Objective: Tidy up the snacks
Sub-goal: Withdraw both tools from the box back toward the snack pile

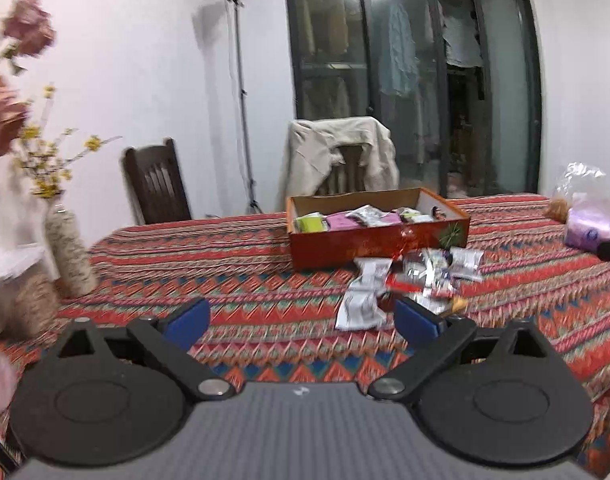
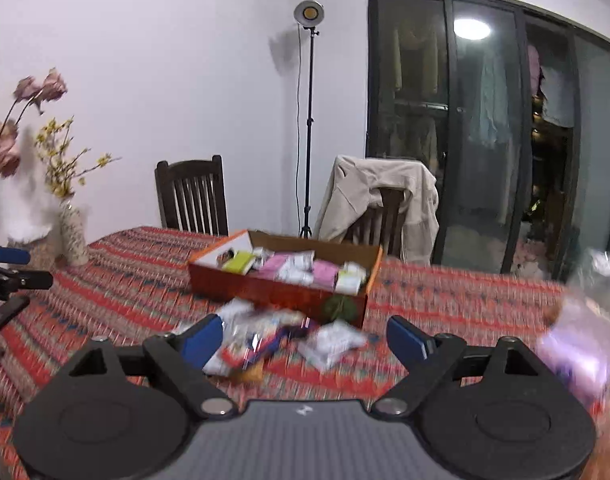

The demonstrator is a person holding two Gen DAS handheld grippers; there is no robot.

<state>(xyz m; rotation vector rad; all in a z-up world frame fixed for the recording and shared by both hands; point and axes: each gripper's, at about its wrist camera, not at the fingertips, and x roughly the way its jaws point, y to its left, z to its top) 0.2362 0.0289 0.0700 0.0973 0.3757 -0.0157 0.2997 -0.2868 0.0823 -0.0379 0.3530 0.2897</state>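
Observation:
An orange-red cardboard box (image 1: 379, 238) (image 2: 273, 294) stands on the patterned tablecloth and holds several snack packets, pink, green and white. A loose pile of snack packets (image 1: 409, 284) (image 2: 281, 340) lies on the cloth just in front of the box. My left gripper (image 1: 301, 320) is open over the cloth, short of the pile and to its left, with nothing between its blue pads. My right gripper (image 2: 305, 338) is open too, its jaws framing the pile from the near side without touching it. At the left edge of the right wrist view, part of the left gripper (image 2: 9, 276) shows.
A vase with yellow and pink flowers (image 1: 69, 256) (image 2: 73, 236) stands at the table's left end. Plastic bags with purple packs (image 1: 589, 220) (image 2: 581, 344) lie at the right. Two chairs (image 1: 157, 184) (image 2: 385, 210), one draped with a jacket, and a lamp stand (image 2: 309, 120) are behind the table.

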